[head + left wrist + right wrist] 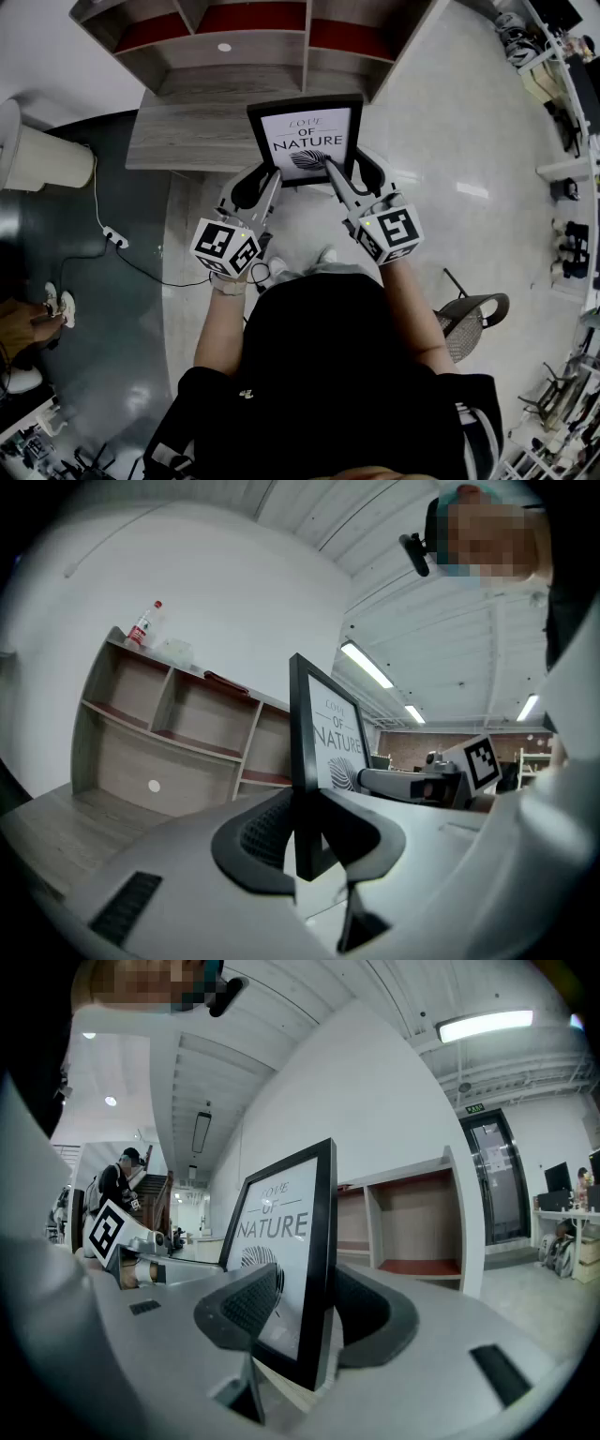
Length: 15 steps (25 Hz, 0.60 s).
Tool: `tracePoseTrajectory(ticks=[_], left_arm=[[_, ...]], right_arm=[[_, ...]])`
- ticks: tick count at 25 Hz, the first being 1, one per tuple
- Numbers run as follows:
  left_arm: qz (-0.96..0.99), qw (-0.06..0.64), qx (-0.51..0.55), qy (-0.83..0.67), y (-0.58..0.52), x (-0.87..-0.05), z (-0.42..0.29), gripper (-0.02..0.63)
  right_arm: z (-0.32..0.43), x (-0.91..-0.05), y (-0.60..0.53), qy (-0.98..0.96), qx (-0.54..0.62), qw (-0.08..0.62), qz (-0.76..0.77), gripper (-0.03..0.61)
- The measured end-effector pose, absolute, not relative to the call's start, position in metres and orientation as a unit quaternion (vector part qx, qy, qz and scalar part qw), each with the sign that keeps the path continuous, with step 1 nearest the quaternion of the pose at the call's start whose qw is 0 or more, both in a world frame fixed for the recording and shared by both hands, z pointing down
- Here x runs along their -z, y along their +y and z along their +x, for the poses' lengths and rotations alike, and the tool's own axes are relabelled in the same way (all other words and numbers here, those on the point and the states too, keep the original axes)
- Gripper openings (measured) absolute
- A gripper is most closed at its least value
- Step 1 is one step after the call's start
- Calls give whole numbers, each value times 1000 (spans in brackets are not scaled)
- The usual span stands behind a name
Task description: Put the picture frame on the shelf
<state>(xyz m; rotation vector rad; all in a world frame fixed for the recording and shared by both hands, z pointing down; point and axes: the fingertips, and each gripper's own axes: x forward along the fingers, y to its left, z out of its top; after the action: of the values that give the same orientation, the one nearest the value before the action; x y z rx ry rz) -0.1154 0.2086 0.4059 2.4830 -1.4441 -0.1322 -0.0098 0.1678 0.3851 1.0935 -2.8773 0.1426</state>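
The picture frame (pixel 306 139), black-edged with the print "LOVE OF NATURE" on a white sheet, stands upright in the air, held by its two lower corners, just in front of the shelf (pixel 234 75). In the head view its lower edge overlaps the front edge of the shelf's wide wooden surface (pixel 187 136).

The left hand-held gripper (pixel 266 180) is closed on the frame's left edge: in the left gripper view the frame (pixel 313 752) stands edge-on between the two pads (pixel 262 832), with floor showing below its bottom corner. The right hand-held gripper (pixel 349 174) is clamped on the right edge: in the right gripper view one pad (pixel 246 1305) lies against the printed front of the frame (pixel 286 1241) and the other sits behind it. Both point about level.

The shelf has open compartments with red boards, and a bottle (pixel 142 624) stands on its top. To the left, a white bin (pixel 42 155) and a cable (pixel 112 234) are on the floor; a chair (pixel 469 323) stands to the right.
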Motion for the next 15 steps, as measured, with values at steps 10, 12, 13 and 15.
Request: tracePoseTrajectory(ticks=[10, 12, 13, 15], left_arm=[[853, 132, 40, -504, 192, -411, -83, 87], [852, 131, 34, -505, 183, -409, -58, 87], [851, 132, 31, -507, 179, -410, -48, 87], [850, 135, 28, -509, 175, -413, -37, 87]], right_arm=[[22, -391, 151, -936, -41, 21, 348, 179], [47, -390, 141, -937, -42, 18, 347, 179], [56, -391, 138, -937, -44, 17, 347, 179], [68, -394, 133, -936, -48, 16, 349, 179]])
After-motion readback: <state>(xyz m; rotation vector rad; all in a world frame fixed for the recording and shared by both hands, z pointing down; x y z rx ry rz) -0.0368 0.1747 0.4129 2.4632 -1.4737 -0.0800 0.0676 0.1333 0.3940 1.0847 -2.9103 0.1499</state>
